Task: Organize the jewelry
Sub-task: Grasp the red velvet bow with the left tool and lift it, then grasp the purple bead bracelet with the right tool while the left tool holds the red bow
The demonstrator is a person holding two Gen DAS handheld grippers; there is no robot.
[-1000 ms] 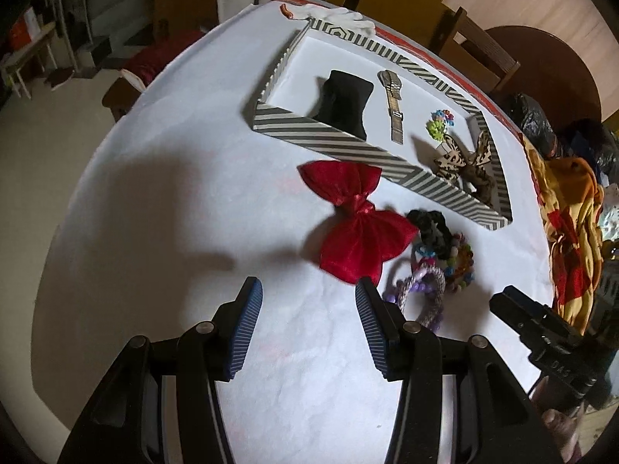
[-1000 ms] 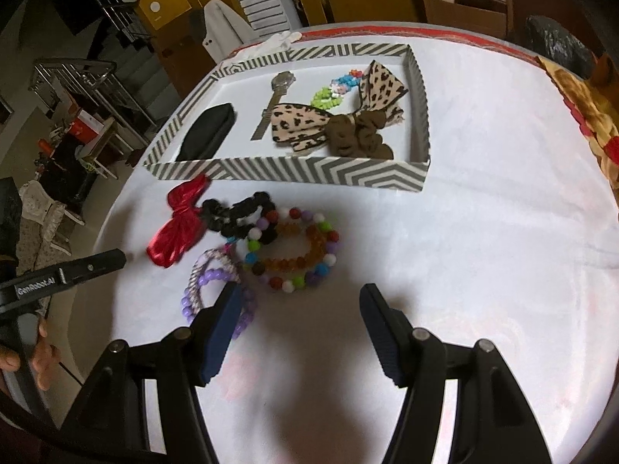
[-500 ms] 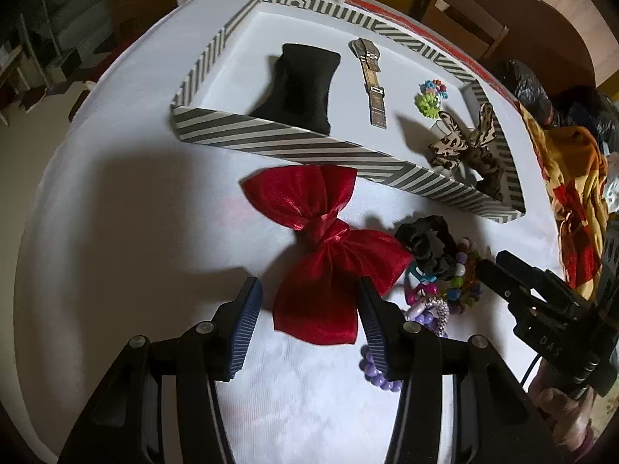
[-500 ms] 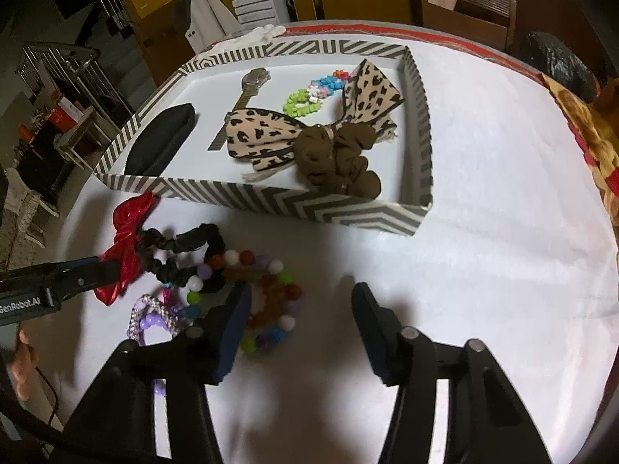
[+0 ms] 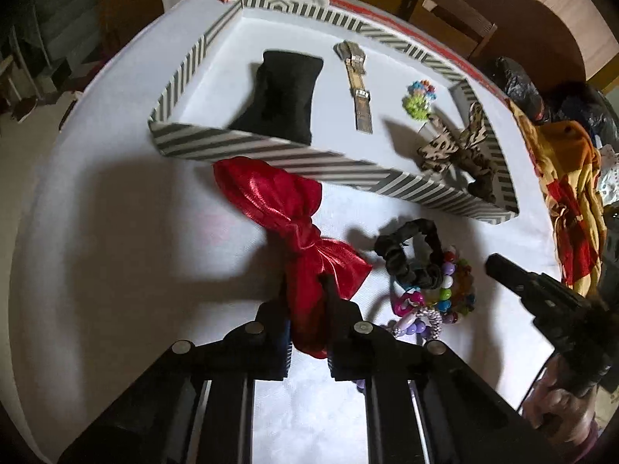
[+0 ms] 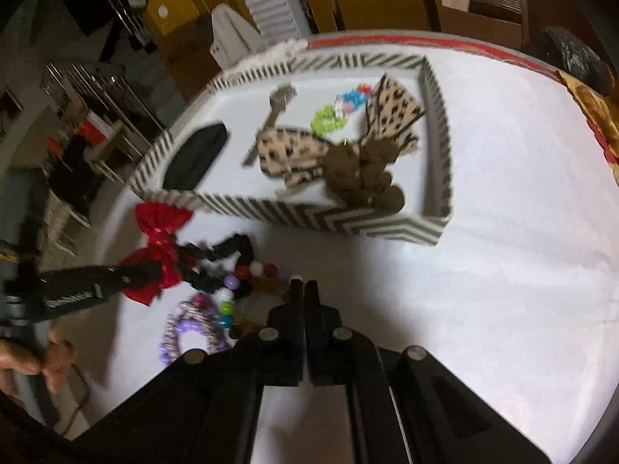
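**Red bow pinched, striped tray straight ahead**

The left tongs [image 5: 307,301] are closed on the near lobe of the red bow [image 5: 286,208], whose satin bunches up between the two fingers. The bow's long axis runs away from the tongs, up and slightly left, and its far lobe lies just beside the near wall of the striped tray [image 5: 317,162]. That is the relation the next move turns on: the tray lies directly beyond the bow along the line the tongs already point, so a lift and a short carry forward over the wall should do it.

The right tongs [image 6: 304,290] are drawn together, tips touching or nearly so, at the edge of the bead bracelets [image 6: 247,274]; whether a strand is caught between them cannot be told from the blurred right view. The bracelets and a black scrunchie [image 5: 410,251] lie in a heap on the white worktop [image 5: 116,232] just right of the bow (close enough that the bow could drag one along).

Inside the tray sit a black cushion [image 5: 286,96], a watch [image 5: 358,85], a small bead cluster [image 5: 419,96] and a leopard-print bow [image 5: 456,147]. The open floor between cushion and watch looks the likeliest landing spot.
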